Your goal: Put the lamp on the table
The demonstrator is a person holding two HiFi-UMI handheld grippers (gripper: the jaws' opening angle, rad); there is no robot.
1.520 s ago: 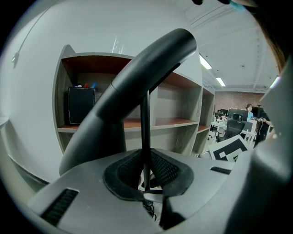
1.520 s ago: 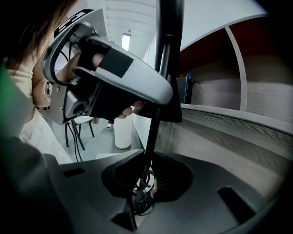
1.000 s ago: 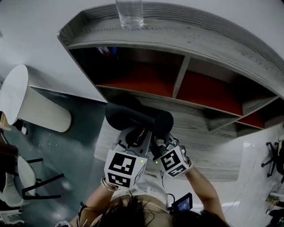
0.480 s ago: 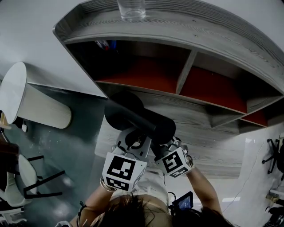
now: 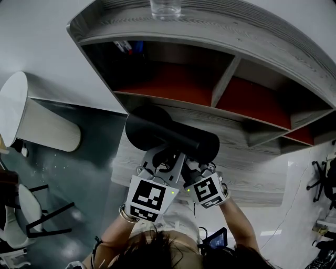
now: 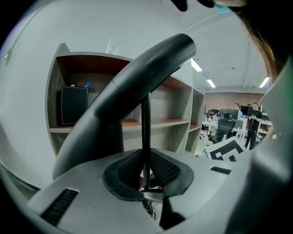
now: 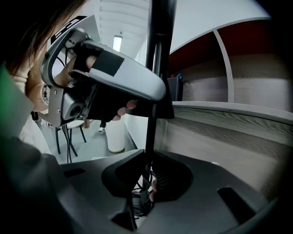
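The black lamp has a long tube-shaped head on a thin black stem. I hold it with both grippers over the grey wooden table, in front of the shelf unit. My left gripper is shut on the stem, which runs up between its pads to the lamp head. My right gripper is shut on the same stem from the other side, close beside the left gripper. The lamp's base is hidden.
A grey shelf unit with red-backed compartments rises behind the table, with a clear glass on top and a black box inside. A white round bin and a chair stand on the floor at the left.
The head view has shifted slightly, so shelf and lamp sit a bit further right. Both grippers keep their hold on the stem in the same place.
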